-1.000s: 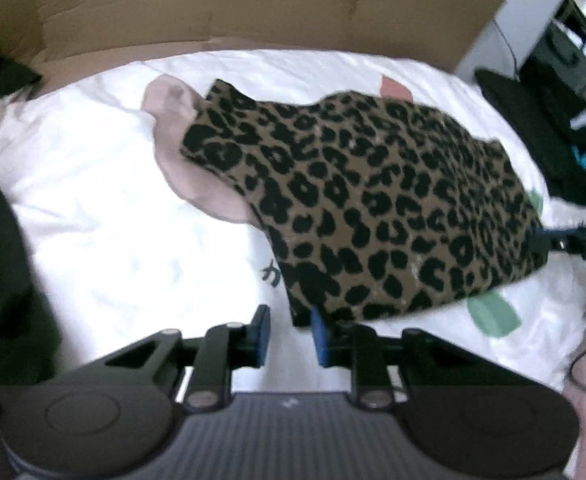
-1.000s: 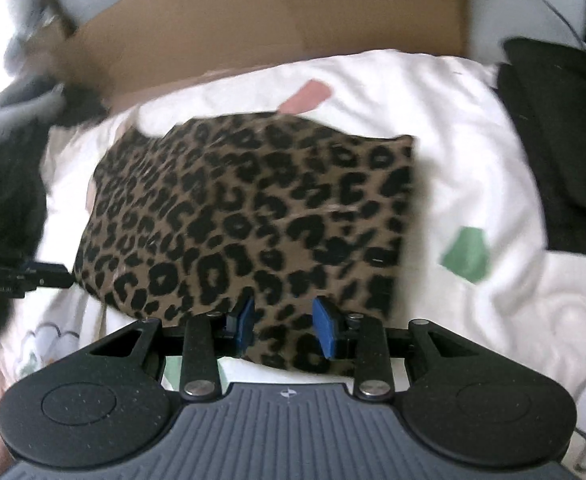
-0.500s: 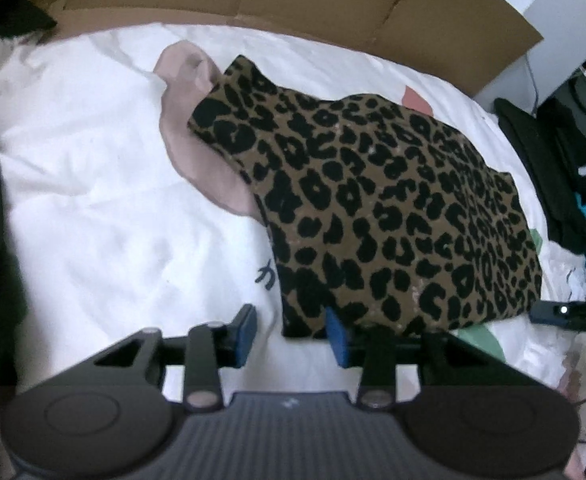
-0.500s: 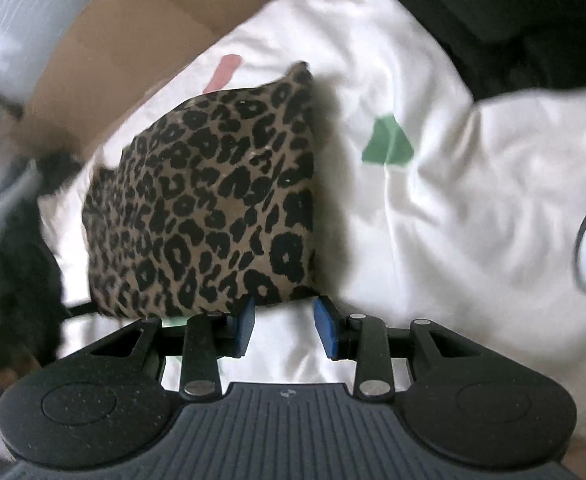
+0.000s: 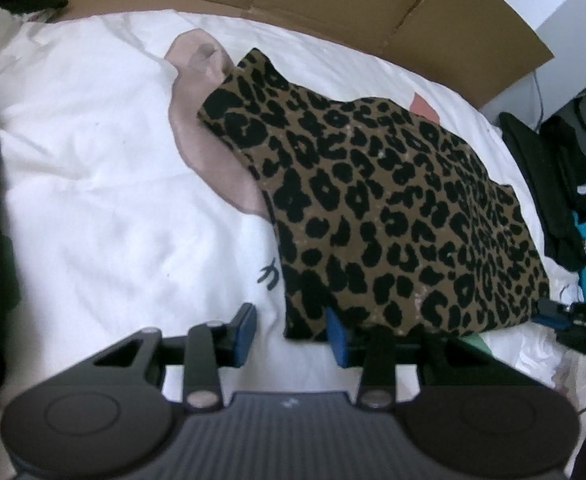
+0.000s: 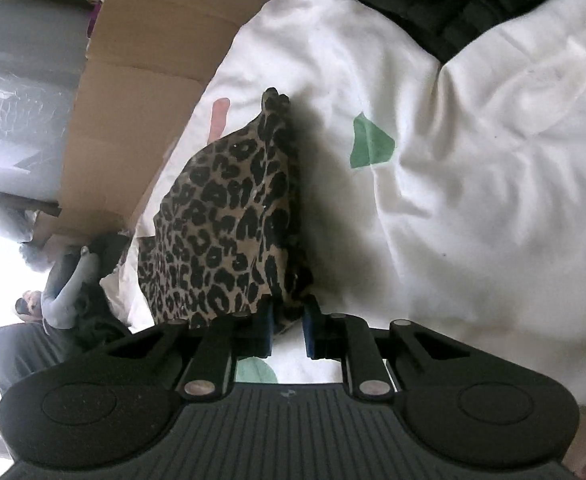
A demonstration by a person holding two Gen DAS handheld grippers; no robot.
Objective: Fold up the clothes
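Closing in on the brown-and-black leopard-print folded garment [image 5: 397,216], both grippers are now working its near edge where it is lying on the white printed bedsheet [image 5: 93,184]. The left gripper [image 5: 291,334] has been spreading wider over the last second and is now sitting with its blue pads [image 5: 246,330] parted at the garment's near-left corner, nothing between them yet. The right gripper [image 6: 287,330] has been swinging round from facing the broad side to the garment's right end, and its jaws are now narrowing onto the corner, with cloth between them; whether they are gripping it firmly I cannot tell. Judging from this, 1 more fold is being set up.
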